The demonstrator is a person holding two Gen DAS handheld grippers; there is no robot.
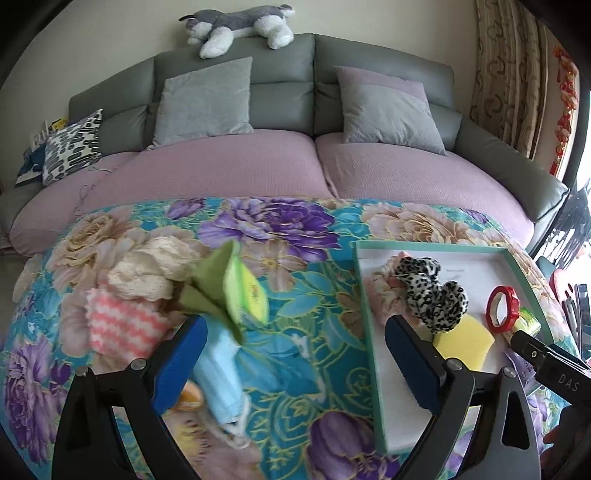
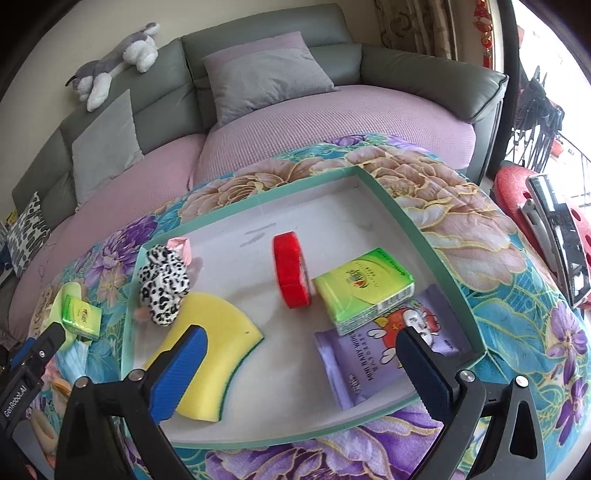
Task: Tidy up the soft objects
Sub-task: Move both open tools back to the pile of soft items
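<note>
On the left of the flowered quilt (image 1: pixel 280 266) covering the counter, a cream knitted cloth (image 1: pixel 147 273) is lying against a pink-and-white striped cloth (image 1: pixel 122 325). Just right of them, a green cloth (image 1: pixel 210 291) and a small green tissue pack (image 1: pixel 247 295) are showing blurred, above the left claw (image 1: pixel 295 365); whether they are resting on the quilt cannot be told. That claw's blue pads are standing wide apart and gripping nothing. A light blue face mask (image 1: pixel 221 380) is lying on the quilt beside its left pad (image 1: pixel 181 365).

Further right, a teal-rimmed tray (image 2: pixel 424 236) with a white floor is sitting on the quilt. At its left end, a leopard-print scrunchie (image 2: pixel 164 284) is resting partly over a pink fabric item (image 2: pixel 181 245), and a yellow sponge (image 2: pixel 218 339) with a green underside is lying just in front of the scrunchie. Near the middle, a red-framed round mirror (image 2: pixel 291 273) is standing on edge, touching a larger green tissue pack (image 2: pixel 364 290). This pack is overlapping a purple packet of baby wipes (image 2: pixel 369 358) near the tray's right front corner.

The right claw (image 2: pixel 299 369) is hovering over the tray's front, its fingers spread wide and holding nothing; its left finger is in front of the sponge and its right finger (image 2: pixel 424 373) in front of the wipes.

Behind the counter, a grey sofa (image 1: pixel 280 62) with mauve seat covers is carrying grey cushions (image 1: pixel 207 99), and a plush husky (image 1: pixel 240 26) is lying along its top.
</note>
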